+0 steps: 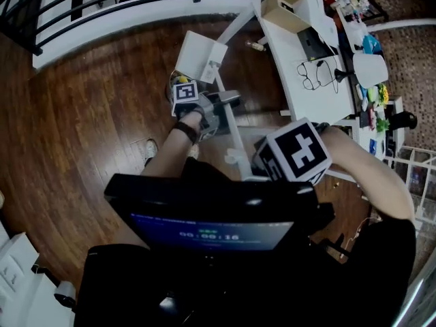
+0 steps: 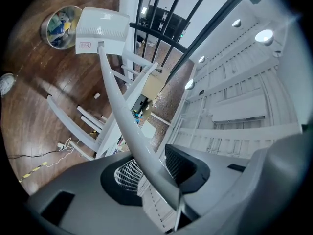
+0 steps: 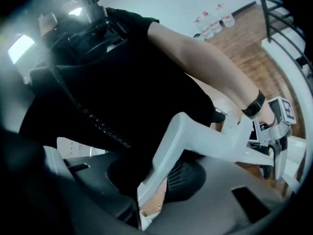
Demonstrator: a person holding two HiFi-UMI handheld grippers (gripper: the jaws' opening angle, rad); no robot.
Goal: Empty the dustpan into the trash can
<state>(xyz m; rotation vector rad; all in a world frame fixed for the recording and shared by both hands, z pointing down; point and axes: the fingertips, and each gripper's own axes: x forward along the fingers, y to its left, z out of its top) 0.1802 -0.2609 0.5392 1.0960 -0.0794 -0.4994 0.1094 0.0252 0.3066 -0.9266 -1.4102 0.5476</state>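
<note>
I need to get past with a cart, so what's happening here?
A person is handling a long-handled white dustpan with two grippers. The left gripper has its jaws shut on the handle partway along; the right gripper grips the handle's bent top end. The dustpan appears raised off the wooden floor, right by the trash can, which already has rubbish in it. Whether anything is pouring out can't be seen.

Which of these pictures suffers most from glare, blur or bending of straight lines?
Left gripper view: ceiling lamps glare, and the wide lens bends the dustpan handle. Right gripper view: dark, hazy at its left edge. Head view: sharp, though the railing curves.
</note>
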